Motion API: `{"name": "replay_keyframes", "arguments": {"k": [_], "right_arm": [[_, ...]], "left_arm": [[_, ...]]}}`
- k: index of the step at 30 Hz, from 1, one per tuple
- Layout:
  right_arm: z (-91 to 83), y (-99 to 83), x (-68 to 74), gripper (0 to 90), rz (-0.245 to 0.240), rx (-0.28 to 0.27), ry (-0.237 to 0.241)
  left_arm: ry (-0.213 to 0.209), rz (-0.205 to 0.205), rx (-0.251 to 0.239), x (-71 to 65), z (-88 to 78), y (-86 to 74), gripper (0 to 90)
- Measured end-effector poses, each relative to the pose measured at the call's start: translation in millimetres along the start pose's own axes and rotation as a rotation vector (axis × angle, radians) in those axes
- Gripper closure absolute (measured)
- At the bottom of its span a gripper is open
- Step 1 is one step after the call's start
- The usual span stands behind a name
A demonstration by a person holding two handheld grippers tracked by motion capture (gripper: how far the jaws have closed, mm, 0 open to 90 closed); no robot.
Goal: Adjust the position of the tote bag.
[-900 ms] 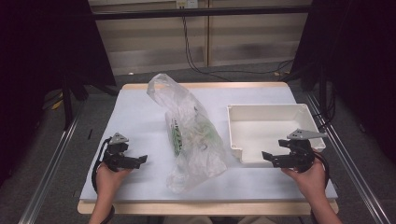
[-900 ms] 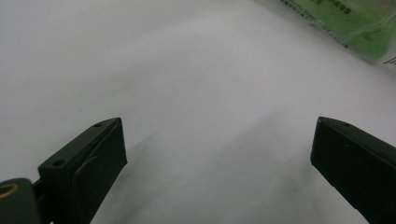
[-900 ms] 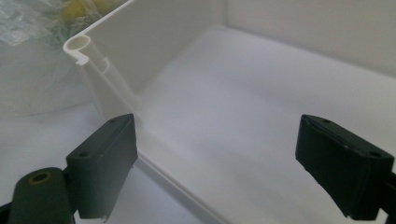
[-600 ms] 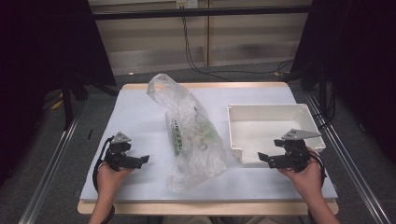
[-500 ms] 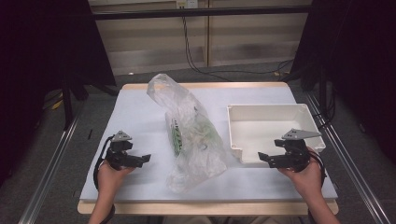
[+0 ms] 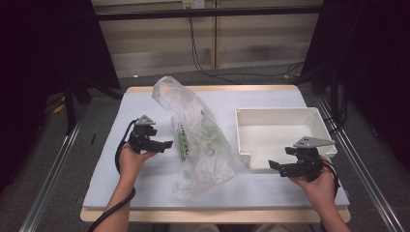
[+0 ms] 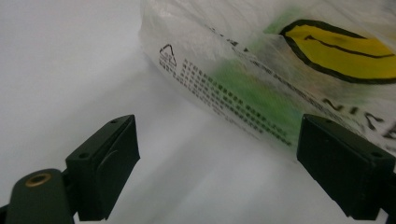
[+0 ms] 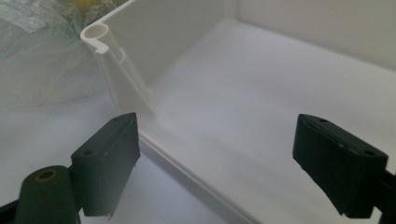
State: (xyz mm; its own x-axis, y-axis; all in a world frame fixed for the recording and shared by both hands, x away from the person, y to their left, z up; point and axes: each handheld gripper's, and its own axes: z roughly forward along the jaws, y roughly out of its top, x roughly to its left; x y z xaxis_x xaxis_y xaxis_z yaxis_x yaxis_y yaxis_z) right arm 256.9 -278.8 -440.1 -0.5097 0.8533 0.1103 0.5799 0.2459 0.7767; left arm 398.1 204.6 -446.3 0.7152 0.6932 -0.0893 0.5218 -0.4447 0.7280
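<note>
Left hand-held gripper [image 6: 164, 143] spread, just left of bag [image 6: 203, 140] on desk [image 6: 145, 183]. Right hand-held gripper [image 6: 276, 166] spread, at tray's [image 6: 278, 116] near rim, right of bag.

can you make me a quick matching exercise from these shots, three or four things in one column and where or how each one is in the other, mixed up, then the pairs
Things:
1. plastic bag
2. white bin
3. left gripper
4. right gripper

Places or states:
A. open, at the near edge of the bin
B. lying in the middle of the table, printed in green and yellow
C. open, pointed at the bag's printed side
D. standing at the right of the table, nothing inside it

Pairs: 1-B, 2-D, 3-C, 4-A
</note>
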Motion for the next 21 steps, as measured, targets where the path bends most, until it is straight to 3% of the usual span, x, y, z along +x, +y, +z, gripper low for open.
{"name": "replay_keyframes", "arguments": {"k": [1,4,9,11,12,16,18,19,20,21], "right_arm": [[0.7,-0.6,1.0,14.5,-0.003,0.004,-0.003],[1.5,-1.8,3.4,14.5,-0.010,0.013,0.003],[0.0,-2.4,8.5,14.5,-0.007,0.012,0.011],[0.1,-2.1,9.6,14.5,-0.016,0.012,0.014],[-0.2,-1.9,11.1,14.5,-0.017,0.014,0.013],[0.6,-0.7,20.3,14.5,-0.033,0.017,0.023],[1.0,-0.2,22.5,14.5,-0.042,0.020,0.028],[2.4,1.3,28.5,14.5,-0.053,0.023,0.041],[2.4,1.3,28.5,14.5,-0.053,0.023,0.041],[3.2,2.1,30.7,14.4,-0.060,0.022,0.048]], "left_arm": [[-0.004,0.018,0.015,1.2,3.5,3.8,14.2],[-0.005,-0.002,-0.006,3.2,14.6,13.7,16.5],[-0.026,0.008,-0.020,6.7,20.6,28.5,21.1],[-0.034,-0.009,-0.019,4.2,24.6,33.1,21.7],[-0.016,-0.020,-0.025,3.1,27.3,35.5,21.7],[-0.009,-0.066,-0.015,6.3,35.8,38.7,26.5],[-0.025,-0.084,-0.021,6.0,37.4,38.4,28.2],[-0.032,-0.088,0.012,5.8,39.1,37.8,37.3],[-0.032,-0.088,0.012,5.8,39.1,37.8,47.6],[-0.048,-0.092,0.013,5.3,39.5,37.6,47.6]]}}
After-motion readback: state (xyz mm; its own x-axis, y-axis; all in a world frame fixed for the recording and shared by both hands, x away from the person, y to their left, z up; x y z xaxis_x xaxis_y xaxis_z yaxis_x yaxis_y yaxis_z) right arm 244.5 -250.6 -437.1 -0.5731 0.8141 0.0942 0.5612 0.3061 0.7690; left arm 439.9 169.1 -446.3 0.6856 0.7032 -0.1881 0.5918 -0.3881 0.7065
